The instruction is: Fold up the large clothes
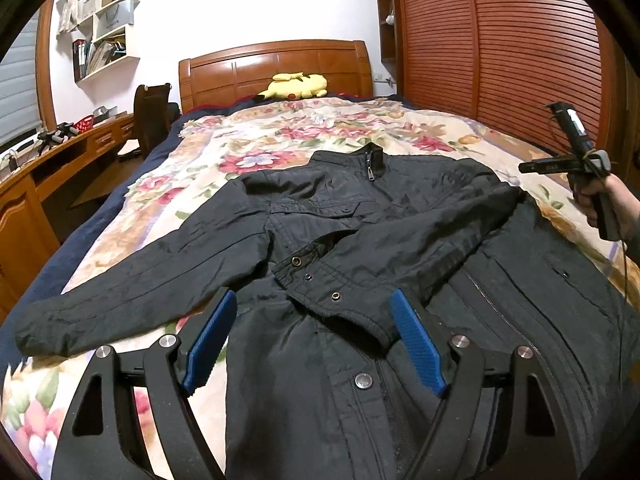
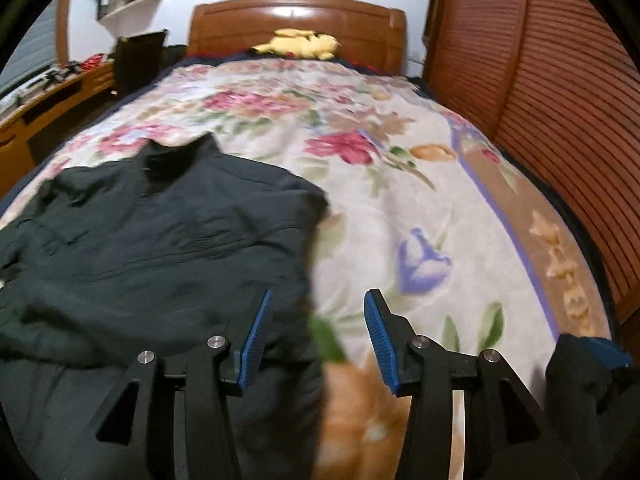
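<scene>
Black nylon zip-front jacket (image 1: 360,240) spread face-up on floral blanket (image 1: 280,136), collar twd wooden headboard (image 1: 276,68). One sleeve already folded across chest, cuff w/ snaps near centre; other sleeve lies out flat to the side.

Left gripper (image 1: 314,336) w/ blue ribbed pads: jaws wide apart, hovering over jacket front, nothing pinched. Right gripper (image 2: 318,336): jaws partly apart, nothing between them, poised over jacket's edge where fabric meets blanket; view blurred.

Risks from here:
- Slick fabric; shallow pinch likely grabs top layer only, so fold drags crooked or slips out.
- Folded sleeve loose on chest; lifting hem or side could slide it off, undoing the fold.
- Pinch at the edge could catch blanket along w/ jacket, bunching both.
- Outstretched sleeve near bed edge; a tug could drop it over the side.
- Padded bulk may spring fold back open.
</scene>
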Tool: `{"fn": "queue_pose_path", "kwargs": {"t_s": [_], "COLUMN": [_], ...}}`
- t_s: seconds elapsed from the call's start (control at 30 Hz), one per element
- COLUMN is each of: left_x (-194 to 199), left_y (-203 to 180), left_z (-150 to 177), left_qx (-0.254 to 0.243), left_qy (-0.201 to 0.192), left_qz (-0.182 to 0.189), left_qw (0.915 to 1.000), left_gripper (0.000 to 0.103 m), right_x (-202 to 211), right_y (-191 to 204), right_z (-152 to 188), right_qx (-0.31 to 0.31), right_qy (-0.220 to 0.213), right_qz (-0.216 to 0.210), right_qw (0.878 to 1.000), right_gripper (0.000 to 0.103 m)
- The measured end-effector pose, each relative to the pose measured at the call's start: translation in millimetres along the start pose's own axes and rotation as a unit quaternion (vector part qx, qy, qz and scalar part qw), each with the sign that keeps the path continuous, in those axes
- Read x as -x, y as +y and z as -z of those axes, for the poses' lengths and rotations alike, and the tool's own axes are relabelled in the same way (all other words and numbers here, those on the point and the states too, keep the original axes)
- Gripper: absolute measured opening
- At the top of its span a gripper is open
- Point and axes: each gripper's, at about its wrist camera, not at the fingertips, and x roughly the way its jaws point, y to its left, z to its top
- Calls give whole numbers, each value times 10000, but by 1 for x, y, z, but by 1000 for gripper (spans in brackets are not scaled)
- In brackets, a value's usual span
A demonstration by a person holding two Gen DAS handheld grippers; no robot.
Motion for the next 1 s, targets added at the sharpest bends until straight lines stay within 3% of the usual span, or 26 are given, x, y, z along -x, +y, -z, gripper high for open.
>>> {"fn": "queue_pose_path", "kwargs": {"t_s": [0.27,0.5,0.53,0.6,0.8,0.83,0.9,1.0], "left_x": [14,30,32,37,42,42,38,35], "left_y": [7,17,20,27,54,60,72,88], "left_z": [6,10,10,10,17,19,22,27], "left_qx": [130,179,187,210,370,408,489,577], "left_qy": [52,25,31,6,-21,-1,68,145], "left_qz": [3,-66,-65,-41,-367,-415,-527,-647], "left_qw": [9999,9998,9998,9998,9986,9983,9974,9961], "left_gripper": [81,81,84,98,103,103,103,103], "right_x": [79,114,112,111,106,103,98,89], "right_y": [38,80,85,97,134,138,145,154], "right_z": [33,59,62,67,74,73,73,73], "right_qx": [188,407,414,482,697,726,788,900], "right_qy": [-288,-431,-423,-412,-422,-421,-439,-489], "right_qz": [-704,-1179,-1244,-1342,-1671,-1749,-1888,-1930], "right_qw": [9969,9913,9905,9889,9826,9810,9779,9758], "right_gripper": [49,49,49,49,49,50,64,71]}}
